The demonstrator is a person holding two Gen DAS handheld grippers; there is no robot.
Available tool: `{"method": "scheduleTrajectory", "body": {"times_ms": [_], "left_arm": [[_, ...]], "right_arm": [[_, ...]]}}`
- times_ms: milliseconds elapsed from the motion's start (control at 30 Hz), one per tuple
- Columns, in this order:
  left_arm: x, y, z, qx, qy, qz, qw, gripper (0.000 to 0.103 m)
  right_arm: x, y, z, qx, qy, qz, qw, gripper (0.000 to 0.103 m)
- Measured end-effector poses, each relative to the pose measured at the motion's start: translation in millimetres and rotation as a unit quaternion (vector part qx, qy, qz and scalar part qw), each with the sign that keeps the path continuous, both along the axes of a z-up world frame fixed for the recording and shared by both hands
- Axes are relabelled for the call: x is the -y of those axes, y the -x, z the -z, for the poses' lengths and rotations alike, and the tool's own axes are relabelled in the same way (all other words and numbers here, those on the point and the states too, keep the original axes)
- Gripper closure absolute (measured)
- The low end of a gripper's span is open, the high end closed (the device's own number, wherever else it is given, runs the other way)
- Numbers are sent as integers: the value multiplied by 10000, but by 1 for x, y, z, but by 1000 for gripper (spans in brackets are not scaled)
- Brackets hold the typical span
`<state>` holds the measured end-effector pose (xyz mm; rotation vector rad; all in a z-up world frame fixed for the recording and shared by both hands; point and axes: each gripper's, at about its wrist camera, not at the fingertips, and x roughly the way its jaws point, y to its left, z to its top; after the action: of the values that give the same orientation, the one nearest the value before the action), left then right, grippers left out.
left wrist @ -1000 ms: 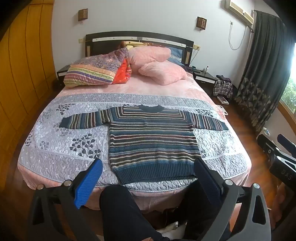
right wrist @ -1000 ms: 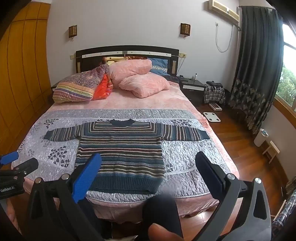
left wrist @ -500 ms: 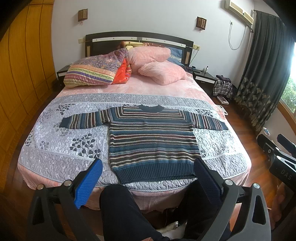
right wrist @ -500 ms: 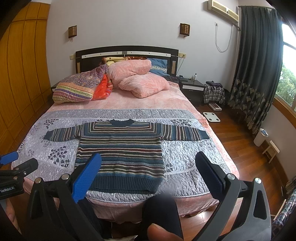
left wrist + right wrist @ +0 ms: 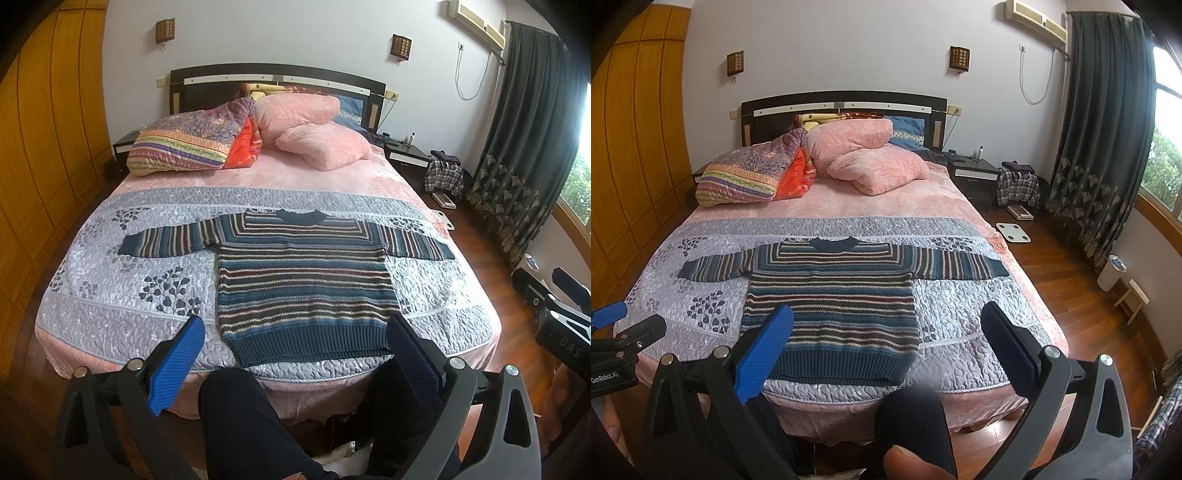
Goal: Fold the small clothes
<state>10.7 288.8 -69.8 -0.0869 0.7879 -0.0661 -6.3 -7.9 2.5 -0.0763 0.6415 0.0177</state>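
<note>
Both tongs, left (image 5: 293,356) and right (image 5: 886,332), gape empty; our striped knitted sweater (image 5: 303,284) lies ahead on the bed (image 5: 110,295), sleeves spread sideways, hem nearest.

1. Left gripper (image 5: 295,334): black angular frame with triangular cut-outs, silver round screws at the pivots.
2. Its fingers (image 5: 176,365) carry ribbed blue pads.
3. Right gripper (image 5: 886,325): same black frame and silver screws, ribbed blue pads (image 5: 764,350) too.
4. Left unit's side, seen in the right wrist view, has white "GenRobot.AI" lettering; the right unit's body in the left wrist view shows "DAS".
5. Person wears black trousers (image 5: 243,432).
</note>
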Motion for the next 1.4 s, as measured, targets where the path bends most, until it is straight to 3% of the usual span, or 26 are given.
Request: {"method": "scheduleTrajectory", "body": {"times_ms": [1400], "left_arm": [[1, -1, -1, 24, 15, -3, 10000, 4]], "right_arm": [[-1, 1, 2, 6, 17, 6, 10000, 2]]}}
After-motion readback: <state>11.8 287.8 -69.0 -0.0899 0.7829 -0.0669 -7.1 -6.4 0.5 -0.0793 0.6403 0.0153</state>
